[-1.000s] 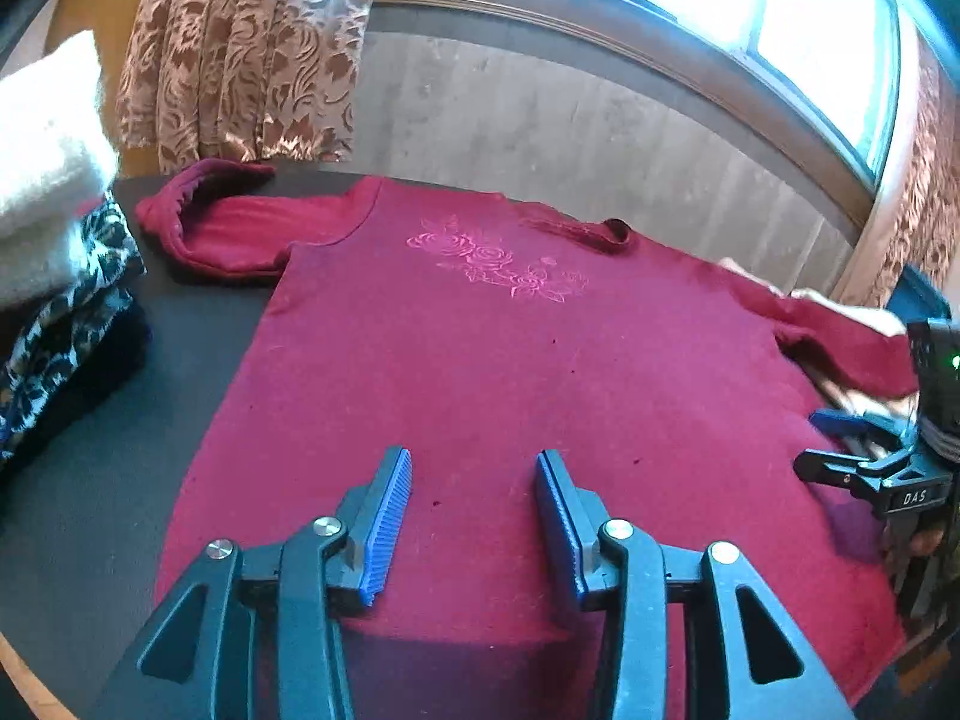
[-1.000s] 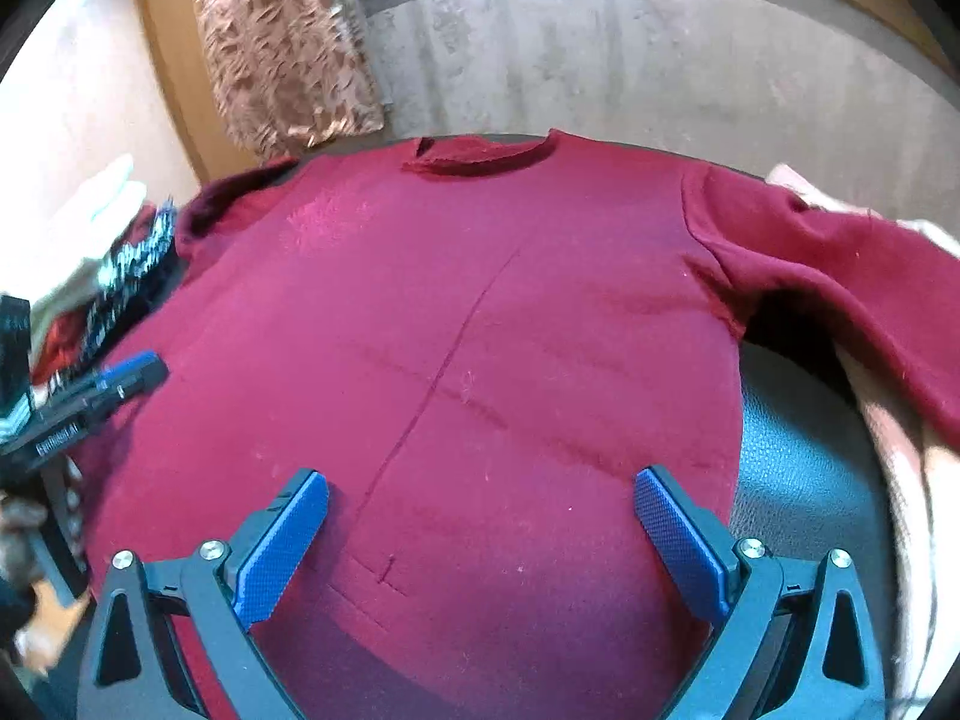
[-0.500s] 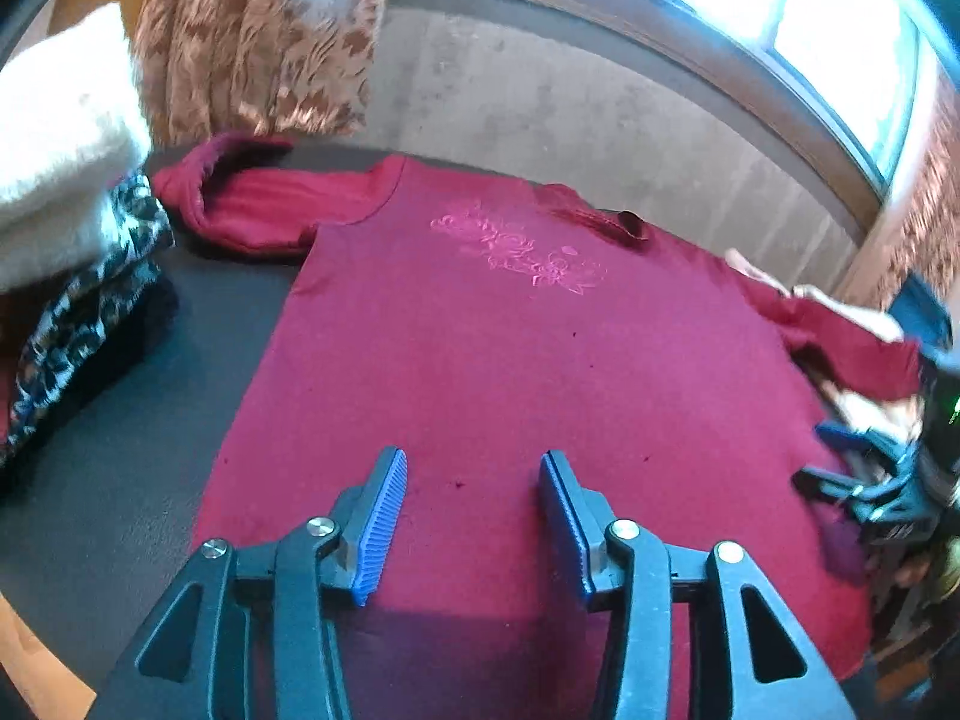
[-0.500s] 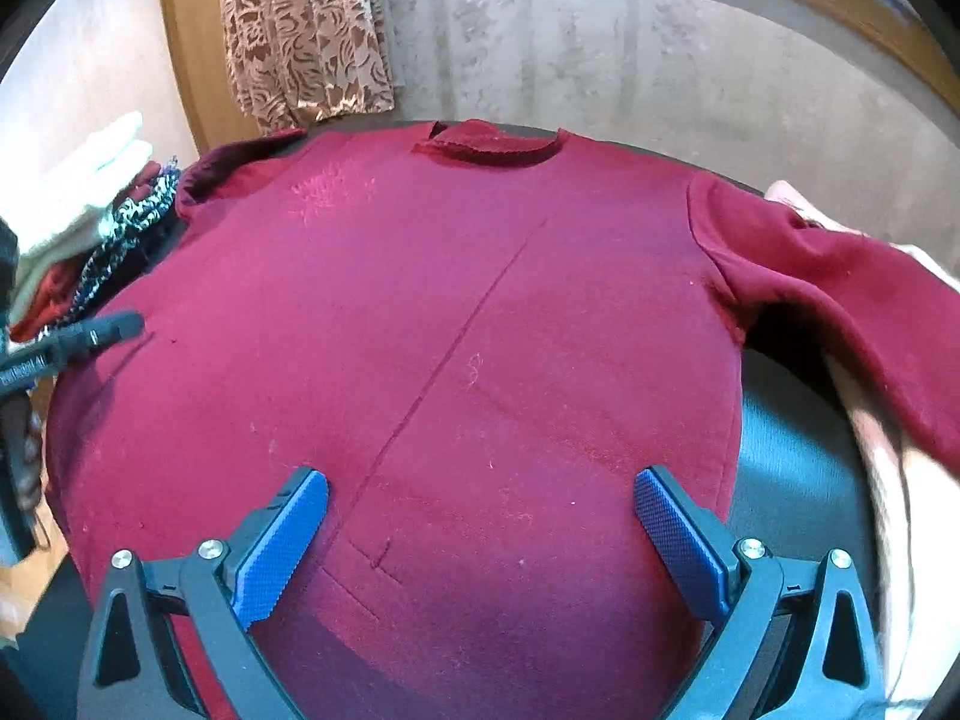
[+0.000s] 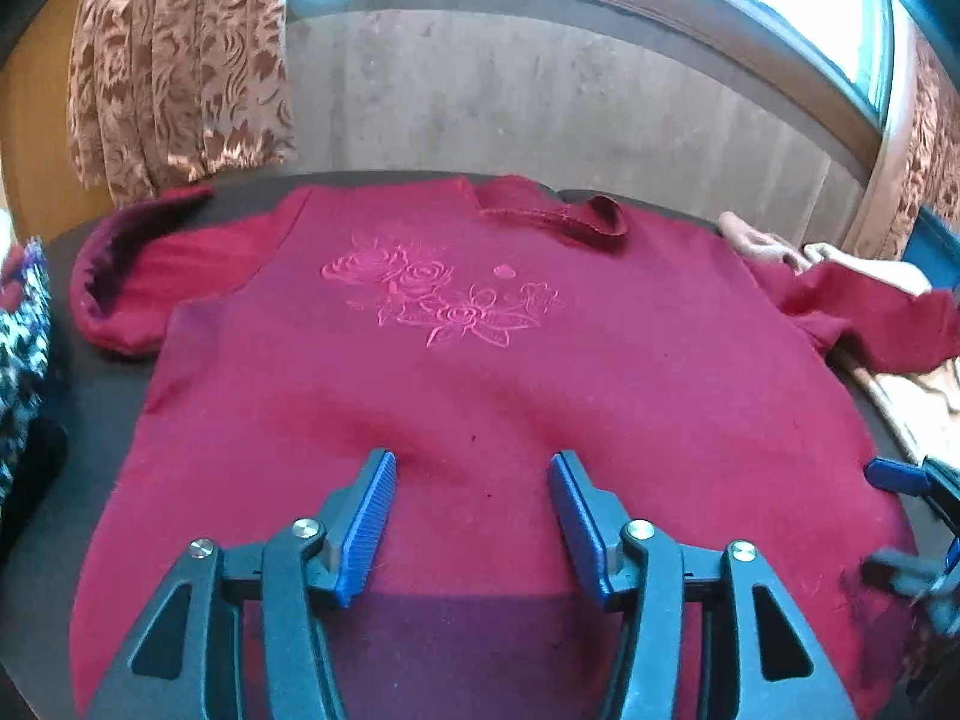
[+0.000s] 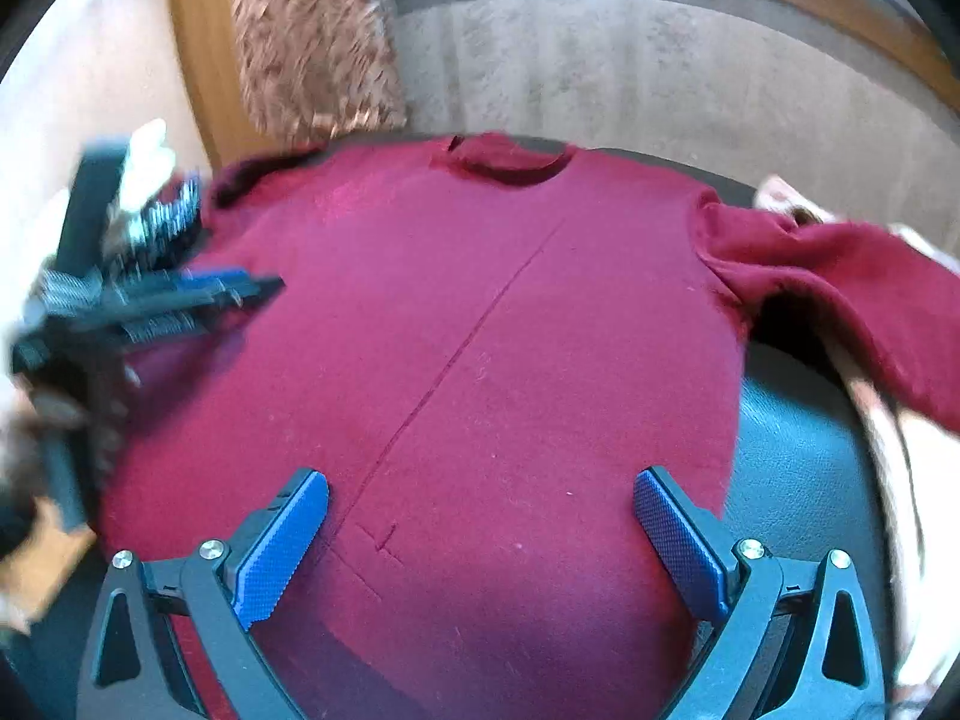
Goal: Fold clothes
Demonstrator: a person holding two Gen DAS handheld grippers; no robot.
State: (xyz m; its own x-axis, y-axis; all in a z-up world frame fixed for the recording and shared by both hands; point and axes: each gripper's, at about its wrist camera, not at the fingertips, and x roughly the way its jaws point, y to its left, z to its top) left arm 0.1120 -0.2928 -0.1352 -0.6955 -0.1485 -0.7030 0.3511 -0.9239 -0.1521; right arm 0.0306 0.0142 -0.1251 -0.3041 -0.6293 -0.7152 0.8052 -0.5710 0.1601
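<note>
Crimson knit, the sweater (image 5: 480, 396) lies spread flat, front up, on the dark worktop (image 5: 84, 420), neckline (image 5: 552, 219) toward the wall and hem toward the cameras. Pink embroidered roses (image 5: 438, 300) sit on its chest in the left wrist view; the right wrist view shows them only as a faint sheen. One sleeve (image 5: 132, 276) is folded back on itself at the far left, its cuff end hidden under the fold. The other sleeve (image 6: 840, 294) trails right over a pale garment (image 6: 888, 450) and is cut off by the frame edge.

Over the lower body of the sweater the left hand-held gripper (image 5: 474, 468) hangs with its jaws opening, only flat fabric between the 2 blue pads and nothing pinched. The right hand-held gripper (image 6: 480, 492) is spread wide above the hem, released, gripping nothing. In each view the other gripper shows only as a blurred shape at the frame edge.

A black-and-white patterned cloth (image 5: 24, 348) lies at the left margin, mostly cropped. Lace curtain (image 5: 174, 72) hangs behind, smeared by blur in the right wrist view.
</note>
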